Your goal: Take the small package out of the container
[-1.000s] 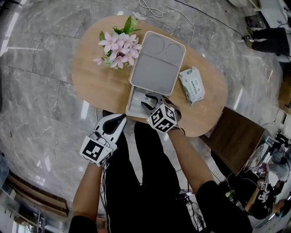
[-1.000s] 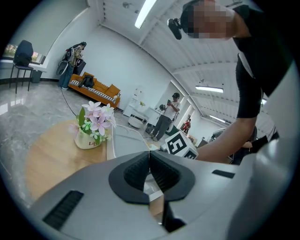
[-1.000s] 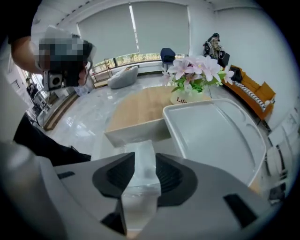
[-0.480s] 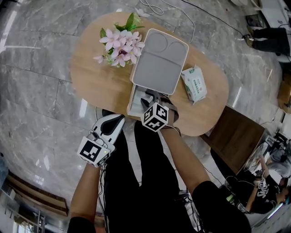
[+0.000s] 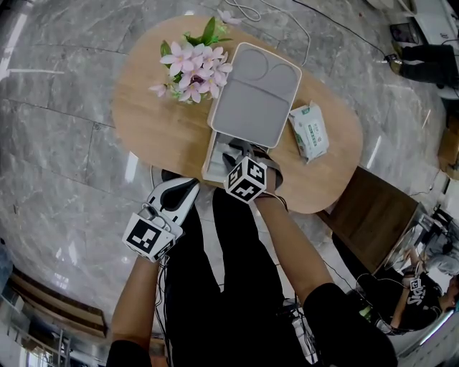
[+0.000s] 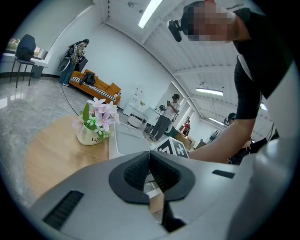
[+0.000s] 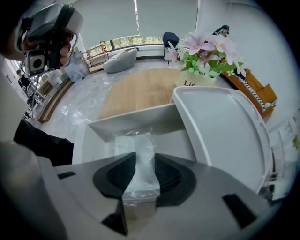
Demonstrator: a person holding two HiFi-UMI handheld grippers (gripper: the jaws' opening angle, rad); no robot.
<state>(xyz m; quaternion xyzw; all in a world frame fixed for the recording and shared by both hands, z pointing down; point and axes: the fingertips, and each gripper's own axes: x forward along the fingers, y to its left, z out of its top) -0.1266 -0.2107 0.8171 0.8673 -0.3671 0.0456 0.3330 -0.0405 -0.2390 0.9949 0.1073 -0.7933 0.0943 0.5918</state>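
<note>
A white container (image 5: 210,159) with its flat lid (image 5: 254,93) slid back lies on the oval wooden table (image 5: 154,125). My right gripper (image 5: 233,154) reaches into the container's open near end. In the right gripper view a small clear-wrapped package (image 7: 135,150) lies between the jaws of the right gripper (image 7: 139,176). The jaws are closing and both pads touch its wrap, which is pinched narrow there. The container's wall (image 7: 136,122) stands just behind the package. My left gripper (image 5: 191,186) hangs off the table's near edge over the person's legs, shut and empty (image 6: 149,154).
A pot of pink flowers (image 5: 192,63) stands left of the lid. A green-and-white wipes packet (image 5: 309,131) lies on the table to the right. A white cable (image 5: 247,13) trails past the far edge. Grey marble floor surrounds the table.
My right gripper has moved a little left and further into the container's open end, over the package. The left gripper has stayed where it was.
</note>
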